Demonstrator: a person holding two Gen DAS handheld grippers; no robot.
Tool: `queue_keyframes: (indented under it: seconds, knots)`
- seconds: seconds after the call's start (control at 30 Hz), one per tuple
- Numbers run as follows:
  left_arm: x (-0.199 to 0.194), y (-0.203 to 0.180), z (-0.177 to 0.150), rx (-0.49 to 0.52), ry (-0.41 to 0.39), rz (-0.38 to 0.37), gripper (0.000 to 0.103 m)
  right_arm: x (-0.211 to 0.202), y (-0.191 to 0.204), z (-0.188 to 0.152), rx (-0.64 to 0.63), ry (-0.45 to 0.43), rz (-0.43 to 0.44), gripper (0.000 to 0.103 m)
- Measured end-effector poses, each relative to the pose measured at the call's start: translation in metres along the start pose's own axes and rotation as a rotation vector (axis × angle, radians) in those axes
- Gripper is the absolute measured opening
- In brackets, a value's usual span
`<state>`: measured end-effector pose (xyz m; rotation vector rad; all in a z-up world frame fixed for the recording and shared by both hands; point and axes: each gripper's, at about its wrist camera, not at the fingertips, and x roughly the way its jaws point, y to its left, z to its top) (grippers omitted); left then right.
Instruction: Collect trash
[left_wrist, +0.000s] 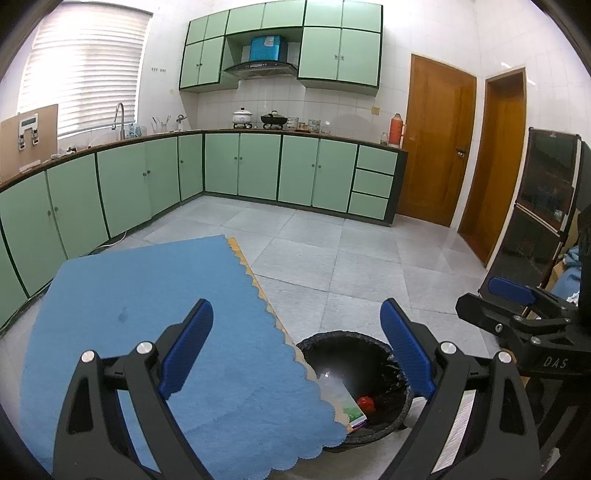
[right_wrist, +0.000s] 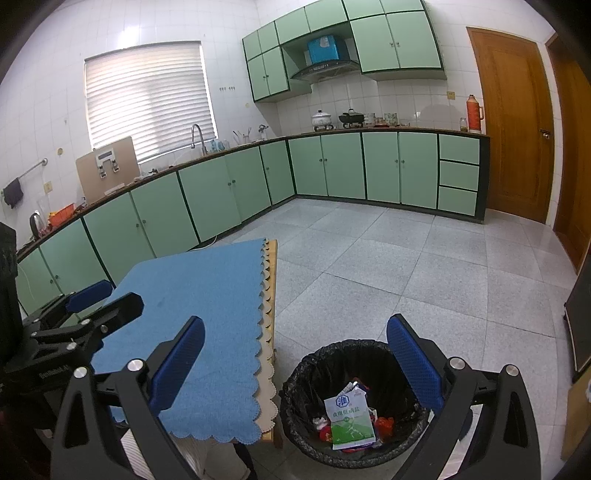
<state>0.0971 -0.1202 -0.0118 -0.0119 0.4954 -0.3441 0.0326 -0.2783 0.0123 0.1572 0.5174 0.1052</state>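
Left gripper (left_wrist: 295, 347): jaws spread wide, nothing between the blue pads (left_wrist: 190, 343). It hangs over the right edge of the table (left_wrist: 255, 275), with one finger above the blue cloth (left_wrist: 155, 295) and the other above the bin (left_wrist: 354, 384). In the right wrist view the same gripper (right_wrist: 92, 299) appears at the left edge, over the cloth; its jaws stand apart there too.

Right gripper (right_wrist: 295, 362): jaws spread wide, empty. Its left finger lies over the cloth's scalloped corner and its right finger over the bin's right rim. In the left wrist view it (left_wrist: 509, 295) enters from the right edge, but only one blue pad is plain there.

Bin (right_wrist: 354, 402): round, lined with a black bag (right_wrist: 325, 354), standing on the grey tile floor (right_wrist: 424, 266) just beside the table's near right corner. The table edge and cloth hide part of its left rim in the left wrist view.

Trash: inside the bin. A white-and-green packet (right_wrist: 349, 421) with printed characters leans upright near the middle. Red wrappers (right_wrist: 384, 424) lie beside it at the bottom. In the left wrist view the packet (left_wrist: 347, 402) and a red piece (left_wrist: 366, 403) show against the liner.

Cloth surface: bare apart from a faint dark spot (left_wrist: 122, 315).
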Motion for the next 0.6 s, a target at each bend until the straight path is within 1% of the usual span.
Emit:
queue_keyframes:
  seconds: [0.6]
  knots:
    - [0.0019, 0.0001, 0.0050, 0.003, 0.009, 0.003, 0.089, 0.0034, -0.0061, 0.0005, 0.007, 0.010, 0.001, 0.097]
